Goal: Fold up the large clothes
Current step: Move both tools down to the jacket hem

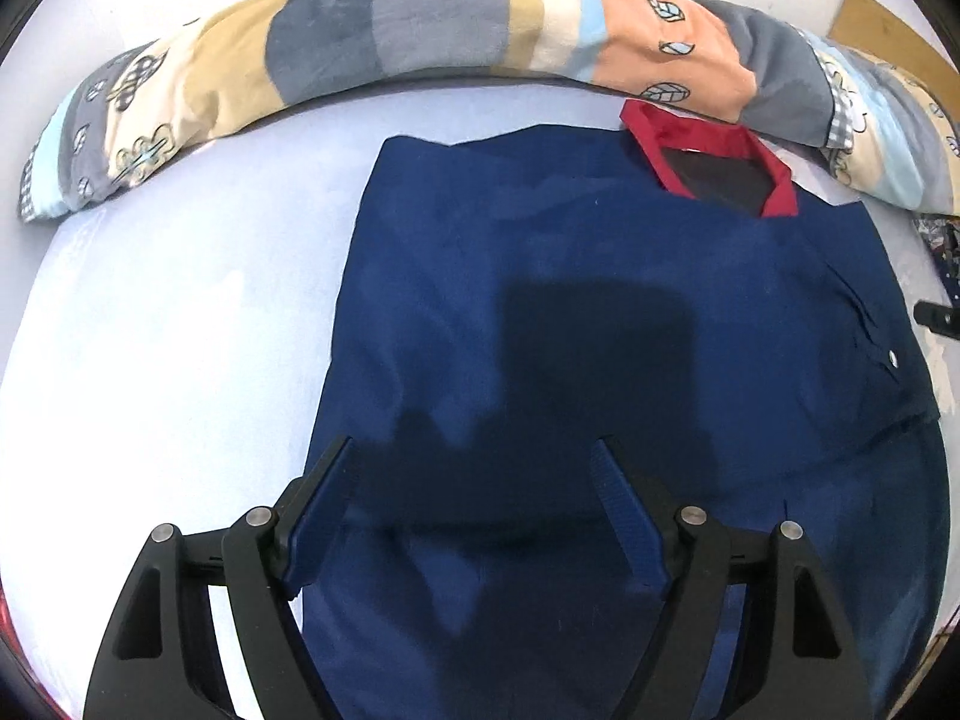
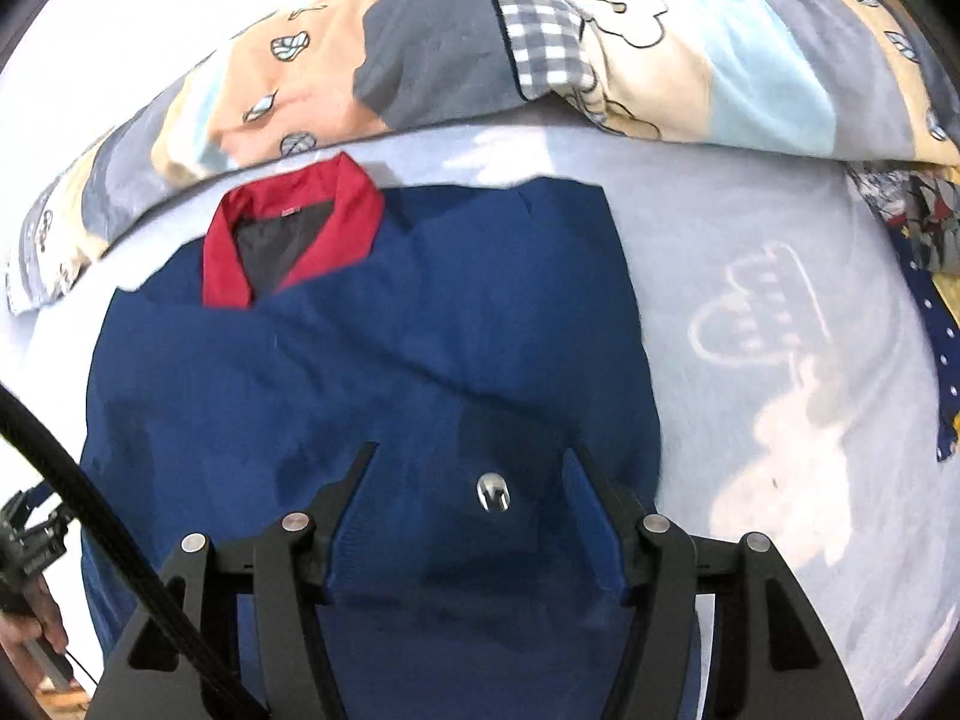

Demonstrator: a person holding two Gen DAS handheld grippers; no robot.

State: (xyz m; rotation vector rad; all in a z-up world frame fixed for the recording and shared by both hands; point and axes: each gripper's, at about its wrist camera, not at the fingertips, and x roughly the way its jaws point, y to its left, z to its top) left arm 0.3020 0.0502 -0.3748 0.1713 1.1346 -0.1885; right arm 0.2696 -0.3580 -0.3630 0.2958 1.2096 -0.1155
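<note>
A dark blue garment [image 1: 600, 300] lies spread flat on a pale blue bed sheet [image 1: 150, 330], and the other things are placed here relative to this garment. Its red collar [image 1: 708, 138] is at the far end, open in a V with a dark lining inside. Just beyond the collar a long patchwork quilt [image 1: 420, 30] lies rolled across the bed, in grey, tan, peach and light blue patches with small leaf drawings; the collar's tip seems to touch its edge.

The left claw [image 1: 474, 450] hangs above the near part of the garment, close to its left edge. Its jaws stand wide apart and nothing is between them; its shadow falls on the cloth.

The right claw [image 2: 471, 456] hangs above the near right part of the garment, also released, with only cloth below it. A small metal snap button [image 2: 493, 492] sits on the garment, seen between its two fingers.

To the right of the garment the sheet shows a faint white printed drawing [image 2: 774, 312]. At the left of the garment, in the right wrist view, a hand [image 2: 42, 618] holds a dark handle, and a black cable [image 2: 120, 540] crosses in front.
</note>
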